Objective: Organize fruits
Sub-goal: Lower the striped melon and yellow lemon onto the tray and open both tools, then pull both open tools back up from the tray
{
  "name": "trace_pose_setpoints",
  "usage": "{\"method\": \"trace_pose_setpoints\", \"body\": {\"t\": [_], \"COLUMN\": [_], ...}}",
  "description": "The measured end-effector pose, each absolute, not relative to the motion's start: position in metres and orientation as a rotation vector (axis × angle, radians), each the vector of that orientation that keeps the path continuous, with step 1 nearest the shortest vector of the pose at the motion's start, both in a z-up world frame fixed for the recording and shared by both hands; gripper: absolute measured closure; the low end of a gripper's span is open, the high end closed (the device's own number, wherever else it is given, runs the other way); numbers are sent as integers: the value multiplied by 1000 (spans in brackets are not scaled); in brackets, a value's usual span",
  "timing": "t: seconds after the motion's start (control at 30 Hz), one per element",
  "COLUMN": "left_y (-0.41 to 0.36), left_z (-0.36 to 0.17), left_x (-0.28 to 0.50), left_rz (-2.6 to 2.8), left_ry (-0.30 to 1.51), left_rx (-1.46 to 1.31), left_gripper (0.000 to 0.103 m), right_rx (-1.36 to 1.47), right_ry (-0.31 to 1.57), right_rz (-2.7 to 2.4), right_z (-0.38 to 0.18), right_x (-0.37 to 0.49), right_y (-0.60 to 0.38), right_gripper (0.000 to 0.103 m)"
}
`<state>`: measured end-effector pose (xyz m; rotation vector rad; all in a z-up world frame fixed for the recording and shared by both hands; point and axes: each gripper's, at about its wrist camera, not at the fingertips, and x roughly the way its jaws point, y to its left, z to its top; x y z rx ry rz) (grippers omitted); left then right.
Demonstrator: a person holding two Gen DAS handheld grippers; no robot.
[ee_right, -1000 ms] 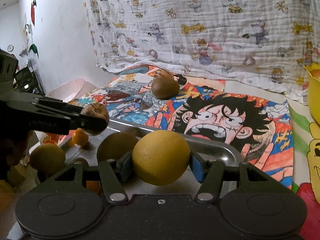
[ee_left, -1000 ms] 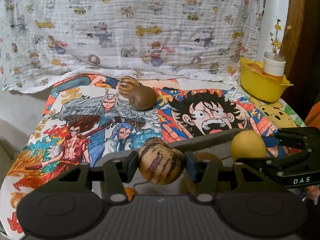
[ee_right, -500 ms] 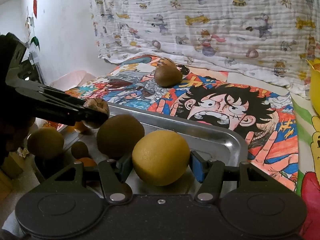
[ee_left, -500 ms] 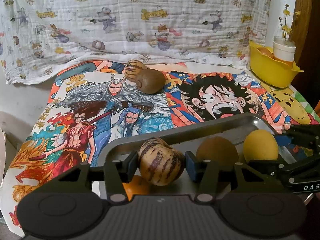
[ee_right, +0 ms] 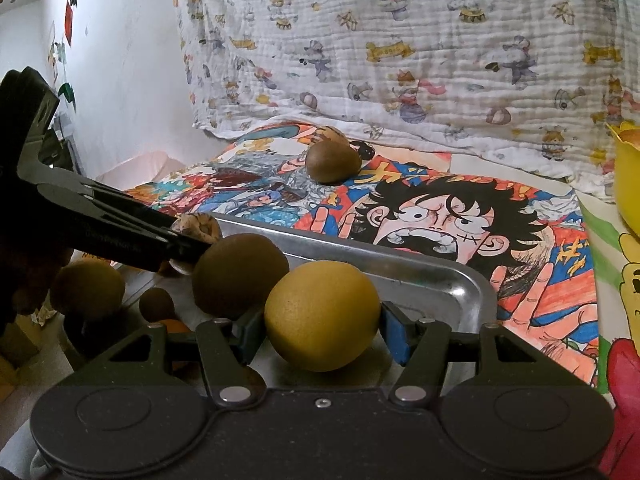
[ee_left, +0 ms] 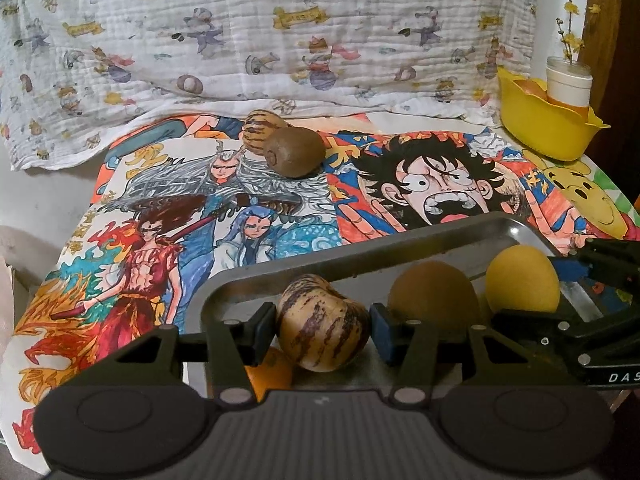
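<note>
Metal tray [ee_left: 420, 240] lay at near edge of printed cloth [ee_left: 168, 240]. In tray: striped fruit [ee_left: 322, 322] at left, between left gripper [ee_left: 323, 330] fingers; small orange fruit [ee_left: 268, 372] below-left of it; kiwi [ee_left: 434, 300] in middle; lemon [ee_right: 322, 316] to the right, between right gripper [ee_right: 320, 330] fingers. Two more round fruits [ee_right: 86, 288] sat at tray's left end in right wrist view. Beyond tray, on cloth, second kiwi [ee_left: 294, 151] touched second striped fruit [ee_left: 258, 130] behind it. Bowl [ee_left: 544, 128] stood far right, cup [ee_left: 568, 84] in it. Patterned blanket [ee_left: 280, 32] hung behind.

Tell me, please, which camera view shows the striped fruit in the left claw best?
The left wrist view: the striped fruit sits large and central. The right wrist view shows only a sliver of it behind the claw's black arm.
</note>
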<state>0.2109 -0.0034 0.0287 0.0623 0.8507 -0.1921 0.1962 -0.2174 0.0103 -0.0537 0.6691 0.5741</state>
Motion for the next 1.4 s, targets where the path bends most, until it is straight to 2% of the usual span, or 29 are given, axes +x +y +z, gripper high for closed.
{"method": "trace_pose_setpoints", "body": {"t": [0.17, 0.2, 0.27, 0.57, 0.73, 0.93, 1.4], "left_y": [-6, -5, -3, 4, 8, 9, 10], "left_z": [28, 29, 32, 43, 50, 60, 67], "left_x": [208, 207, 206, 194, 182, 162, 90], "left_rz": [-195, -199, -197, -175, -162, -135, -131], "left_ry": [842, 839, 835, 794, 756, 696, 526], "left_rx": [95, 87, 78, 53, 14, 9, -27], "left_gripper": [45, 40, 37, 19, 6, 2, 1], "right_rx": [-37, -40, -44, -1, 6, -20, -134], "right_ry": [669, 668, 664, 668, 646, 597, 485], "right_rz": [580, 581, 582, 619, 643, 653, 573], "right_z": [12, 13, 13, 13, 18, 26, 41], "right_x": [197, 197, 195, 186, 178, 161, 114], "right_y": [-217, -217, -216, -217, -217, -215, -211], "right_gripper": [39, 39, 39, 24, 10, 1, 1]}}
